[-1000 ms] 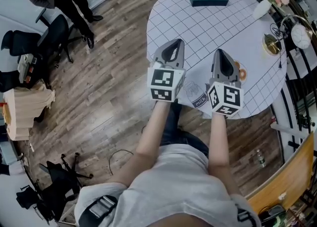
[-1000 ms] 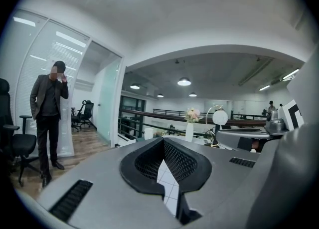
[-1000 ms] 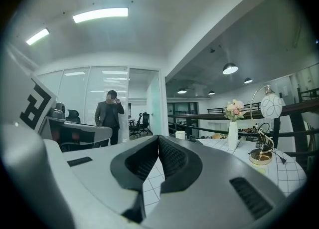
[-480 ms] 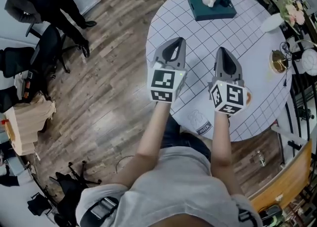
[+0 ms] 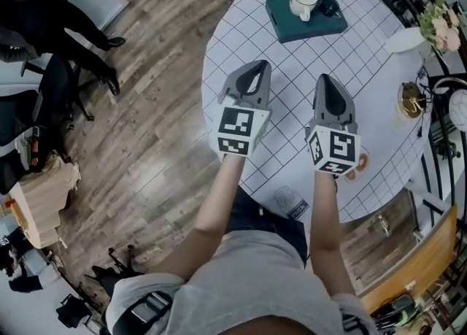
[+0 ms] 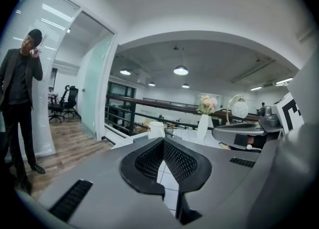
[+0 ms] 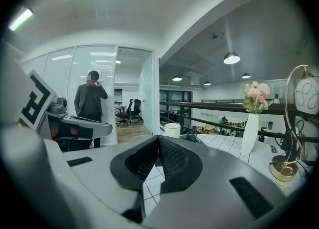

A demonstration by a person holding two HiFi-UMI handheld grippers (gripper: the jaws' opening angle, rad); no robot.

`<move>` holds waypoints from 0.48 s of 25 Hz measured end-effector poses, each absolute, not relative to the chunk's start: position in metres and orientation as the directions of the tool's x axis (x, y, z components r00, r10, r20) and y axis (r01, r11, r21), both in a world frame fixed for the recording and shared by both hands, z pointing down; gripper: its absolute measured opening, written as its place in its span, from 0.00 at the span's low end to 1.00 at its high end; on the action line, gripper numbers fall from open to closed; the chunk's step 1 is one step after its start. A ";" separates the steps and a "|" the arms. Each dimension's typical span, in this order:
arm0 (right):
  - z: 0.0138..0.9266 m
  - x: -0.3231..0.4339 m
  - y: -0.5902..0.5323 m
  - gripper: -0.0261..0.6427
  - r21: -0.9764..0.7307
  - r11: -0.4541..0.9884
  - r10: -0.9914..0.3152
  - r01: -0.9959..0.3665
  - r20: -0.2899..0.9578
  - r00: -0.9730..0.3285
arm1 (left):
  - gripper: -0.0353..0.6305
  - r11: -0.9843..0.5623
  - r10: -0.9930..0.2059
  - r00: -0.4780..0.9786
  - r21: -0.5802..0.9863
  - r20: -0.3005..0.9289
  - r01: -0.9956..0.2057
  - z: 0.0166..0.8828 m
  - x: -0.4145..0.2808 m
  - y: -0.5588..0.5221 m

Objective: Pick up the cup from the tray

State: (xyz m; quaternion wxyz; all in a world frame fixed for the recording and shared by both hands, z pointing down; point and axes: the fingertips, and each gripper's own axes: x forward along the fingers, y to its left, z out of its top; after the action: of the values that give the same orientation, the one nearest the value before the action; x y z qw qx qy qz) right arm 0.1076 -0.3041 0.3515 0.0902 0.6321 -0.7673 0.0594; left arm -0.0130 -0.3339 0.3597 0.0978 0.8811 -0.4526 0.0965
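A white cup stands on a dark teal tray at the far side of the round, grid-patterned table; a small dark object lies next to it on the tray. The cup also shows in the left gripper view and the right gripper view, far ahead of the jaws. My left gripper and right gripper hover side by side over the near half of the table, both shut and holding nothing, well short of the tray.
A white vase with pink flowers stands at the table's right edge, with a gold lamp base and a donut-shaped coaster nearer. A milk-print mark lies at the table's near edge. A person stands on the wooden floor at left.
Both grippers have moved forward over the table toward the tray, staying shut. The tray and cup now sit closer in the head view.
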 end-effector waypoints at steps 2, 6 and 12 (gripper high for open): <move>0.358 0.110 -0.312 0.05 0.026 0.197 -0.957 -0.980 0.222 -0.186 | 0.06 -0.582 -0.769 0.581 0.084 0.266 -0.809 0.366 -0.008 -0.343; 0.368 0.116 -0.326 0.05 0.020 0.203 -0.953 -0.979 0.232 -0.193 | 0.06 -0.591 -0.760 0.588 0.082 0.276 -0.802 0.375 -0.002 -0.360; 0.370 0.122 -0.359 0.05 0.003 0.240 -0.945 -0.971 0.227 -0.234 | 0.06 -0.590 -0.762 0.586 0.079 0.275 -0.804 0.375 -0.008 -0.396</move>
State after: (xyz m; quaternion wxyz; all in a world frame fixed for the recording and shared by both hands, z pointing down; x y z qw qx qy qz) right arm 0.1223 -0.3592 0.3695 0.0908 0.6124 -0.7823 0.0694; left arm -0.0081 -0.3958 0.3745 0.0977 0.8852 -0.4423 0.1064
